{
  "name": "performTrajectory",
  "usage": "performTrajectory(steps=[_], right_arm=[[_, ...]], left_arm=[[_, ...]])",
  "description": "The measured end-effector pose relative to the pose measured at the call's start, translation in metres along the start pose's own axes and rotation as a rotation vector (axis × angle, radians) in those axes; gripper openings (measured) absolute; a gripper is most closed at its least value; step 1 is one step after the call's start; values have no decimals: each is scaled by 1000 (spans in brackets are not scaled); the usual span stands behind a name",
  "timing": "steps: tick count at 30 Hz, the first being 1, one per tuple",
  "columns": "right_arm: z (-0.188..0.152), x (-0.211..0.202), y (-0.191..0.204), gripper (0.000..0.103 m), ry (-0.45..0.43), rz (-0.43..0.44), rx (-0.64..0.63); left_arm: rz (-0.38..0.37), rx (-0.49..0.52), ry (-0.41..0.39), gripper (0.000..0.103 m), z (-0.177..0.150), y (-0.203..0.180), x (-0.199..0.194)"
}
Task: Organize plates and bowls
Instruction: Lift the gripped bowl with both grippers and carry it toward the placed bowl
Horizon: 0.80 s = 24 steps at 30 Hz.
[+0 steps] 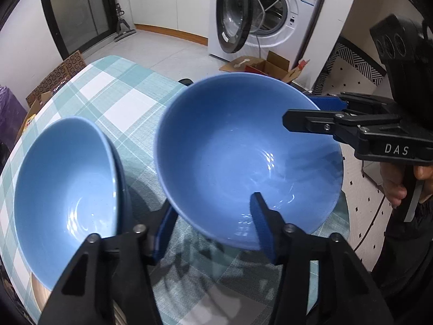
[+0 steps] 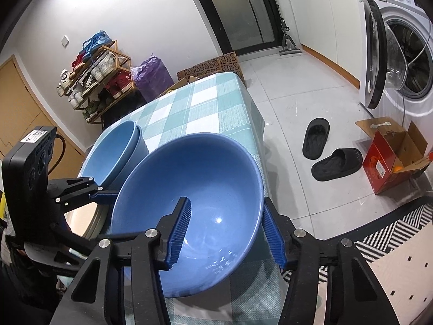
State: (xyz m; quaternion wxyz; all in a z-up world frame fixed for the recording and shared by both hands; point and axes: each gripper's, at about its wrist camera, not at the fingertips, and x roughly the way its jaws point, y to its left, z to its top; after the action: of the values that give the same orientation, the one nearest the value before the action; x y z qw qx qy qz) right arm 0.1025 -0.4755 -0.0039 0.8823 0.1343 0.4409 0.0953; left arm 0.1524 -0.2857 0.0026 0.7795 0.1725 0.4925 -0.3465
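A large blue bowl [image 1: 230, 140] [image 2: 205, 178] stands near the table's edge. My left gripper [image 1: 213, 227] straddles its near rim, with one pad [image 1: 261, 222] inside and the other finger [image 1: 165, 230] outside against the wall, shut on it. At the opposite rim my right gripper [image 2: 227, 235] [image 1: 311, 113] is also shut on the bowl, one ribbed pad [image 2: 180, 233] inside and one [image 2: 273, 235] outside. Two more blue bowls, nested [image 1: 65, 184] [image 2: 113, 149], sit just to the left, close beside the held bowl. A pale round rim [image 2: 93, 222] shows under that stack.
The table wears a teal and white checked cloth [image 1: 113, 94] [image 2: 205, 100]; its edge drops off right of the bowl. On the floor are black slippers [image 2: 316, 138], an open cardboard box [image 2: 389, 159] and a washing machine with its door open [image 1: 243, 13]. A hand [image 1: 397, 187] holds the right gripper.
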Motion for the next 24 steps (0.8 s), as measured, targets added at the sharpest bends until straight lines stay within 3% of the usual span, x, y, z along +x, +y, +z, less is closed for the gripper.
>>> performTrajectory(steps=[9,12,24], right_arm=[[-1,4,1,55,14,-6,3],[-1,5,2,48,20,-27,7],[2,-7,-4,40,-32,-43,16]], left_arm=[[1,-25,-19,39,-1,6,-3],[4,-29,-19,37,-1,7,-3],[5,-38,-63,37,9,6,-12]])
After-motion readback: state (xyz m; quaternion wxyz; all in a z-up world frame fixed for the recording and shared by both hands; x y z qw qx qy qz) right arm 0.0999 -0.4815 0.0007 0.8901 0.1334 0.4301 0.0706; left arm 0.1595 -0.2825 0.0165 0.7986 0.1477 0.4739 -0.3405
